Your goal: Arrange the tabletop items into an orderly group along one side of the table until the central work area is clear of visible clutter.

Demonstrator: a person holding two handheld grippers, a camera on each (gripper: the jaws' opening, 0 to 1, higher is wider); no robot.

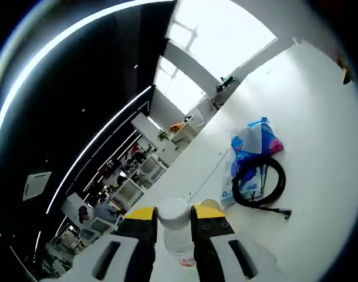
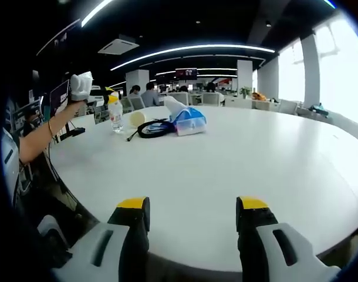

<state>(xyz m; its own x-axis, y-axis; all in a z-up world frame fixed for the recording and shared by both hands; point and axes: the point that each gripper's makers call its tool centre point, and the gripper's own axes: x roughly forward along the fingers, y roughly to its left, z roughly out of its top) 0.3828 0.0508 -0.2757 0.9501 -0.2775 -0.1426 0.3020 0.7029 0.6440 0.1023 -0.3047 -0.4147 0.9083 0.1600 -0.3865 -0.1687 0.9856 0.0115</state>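
In the left gripper view my left gripper (image 1: 172,211) is shut on a clear plastic bottle (image 1: 174,222) with a white cap. Beyond it on the white table (image 1: 320,117) lie a blue tissue pack (image 1: 256,140) and a coiled black cable (image 1: 260,183) resting partly on it. A cream round object (image 1: 210,204) peeks from behind one jaw. In the right gripper view my right gripper (image 2: 192,212) is open over the table's near edge, holding nothing. Far across stand the bottle (image 2: 115,115), the cream object (image 2: 137,119), the cable (image 2: 152,128) and the tissue pack (image 2: 188,122), bunched together.
A person's hand and forearm (image 2: 47,132) reach in from the left, holding the left gripper (image 2: 112,96) over the bottle. The broad white table (image 2: 243,158) stretches between my right gripper and the group. Desks, chairs and seated people fill the office behind.
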